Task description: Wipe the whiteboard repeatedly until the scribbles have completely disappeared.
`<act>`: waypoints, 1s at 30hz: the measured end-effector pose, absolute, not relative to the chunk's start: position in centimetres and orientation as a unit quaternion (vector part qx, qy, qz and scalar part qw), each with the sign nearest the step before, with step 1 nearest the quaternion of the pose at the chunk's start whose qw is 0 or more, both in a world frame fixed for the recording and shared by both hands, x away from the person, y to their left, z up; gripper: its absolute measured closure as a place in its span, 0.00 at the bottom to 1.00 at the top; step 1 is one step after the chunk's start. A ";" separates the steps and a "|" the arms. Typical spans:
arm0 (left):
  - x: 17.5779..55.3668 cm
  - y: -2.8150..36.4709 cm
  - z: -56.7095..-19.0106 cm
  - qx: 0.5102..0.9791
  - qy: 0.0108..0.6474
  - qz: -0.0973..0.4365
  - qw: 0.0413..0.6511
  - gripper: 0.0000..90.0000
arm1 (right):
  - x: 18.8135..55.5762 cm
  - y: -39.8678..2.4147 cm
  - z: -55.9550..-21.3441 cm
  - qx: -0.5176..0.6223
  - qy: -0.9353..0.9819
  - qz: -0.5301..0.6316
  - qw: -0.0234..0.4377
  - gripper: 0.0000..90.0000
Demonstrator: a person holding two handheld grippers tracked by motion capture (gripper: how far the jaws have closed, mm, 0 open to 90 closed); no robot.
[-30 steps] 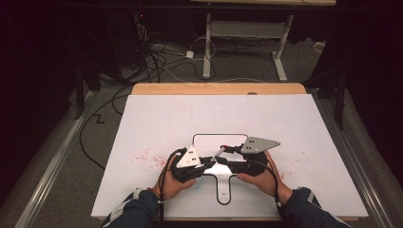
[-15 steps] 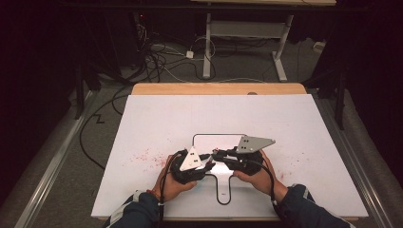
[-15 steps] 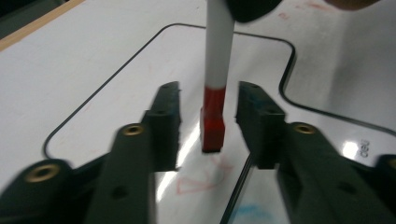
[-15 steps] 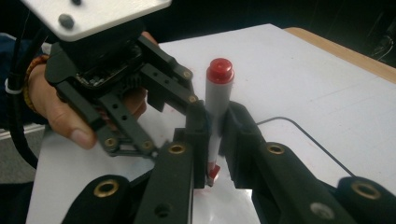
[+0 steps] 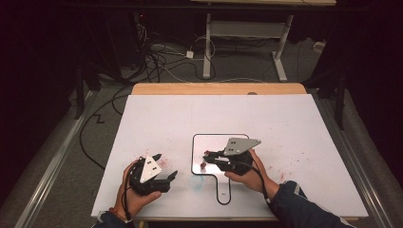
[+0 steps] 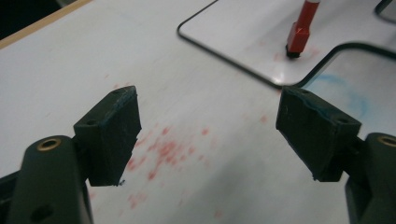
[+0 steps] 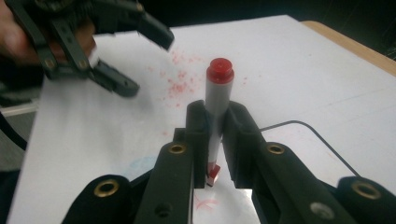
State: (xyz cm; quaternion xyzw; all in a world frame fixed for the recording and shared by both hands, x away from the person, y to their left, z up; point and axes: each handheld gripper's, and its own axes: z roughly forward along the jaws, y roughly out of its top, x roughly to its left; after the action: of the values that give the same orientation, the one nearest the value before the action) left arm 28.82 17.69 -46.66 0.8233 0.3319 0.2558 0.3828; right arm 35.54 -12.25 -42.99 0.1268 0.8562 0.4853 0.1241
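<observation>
Marker stood upright, clamped between the right gripper jaws, tip on the whiteboard; light, stiff, slick-barrelled (mid-barrel grip seemed best). Left gripper gaped wide, holding nothing.

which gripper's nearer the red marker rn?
Right. The right gripper is shut on the red marker, upright on the small whiteboard; the left gripper is open, off to its side.
</observation>
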 end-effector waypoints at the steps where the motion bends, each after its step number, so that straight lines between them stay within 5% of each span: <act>1: 28.7 18.0 -46.8 0.823 0.335 0.254 0.382 0.24 | 35.5 -11.9 -43.2 0.124 0.858 0.483 0.127 0.91; 7: 28.6 17.8 -47.0 0.827 0.333 0.251 0.378 0.24 | 36.0 -10.2 -42.7 0.121 0.868 0.447 0.179 0.91; 16: 28.7 17.4 -47.2 0.836 0.323 0.239 0.373 0.24 | 36.1 -9.5 -42.5 0.127 0.872 0.456 0.123 0.91; 21: 28.7 17.4 -47.2 0.835 0.323 0.240 0.375 0.24 | 36.3 -9.6 -42.2 0.143 0.876 0.428 0.170 0.91; 30: 28.7 17.4 -47.2 0.837 0.321 0.241 0.373 0.24 | 35.0 -10.5 -42.2 0.137 0.878 0.439 0.137 0.91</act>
State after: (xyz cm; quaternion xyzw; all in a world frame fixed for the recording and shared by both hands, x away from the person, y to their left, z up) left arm 28.67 17.36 -47.18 0.8366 0.3207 0.2410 0.3731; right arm 35.03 -10.55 -42.17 0.1366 0.8777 0.4385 0.1368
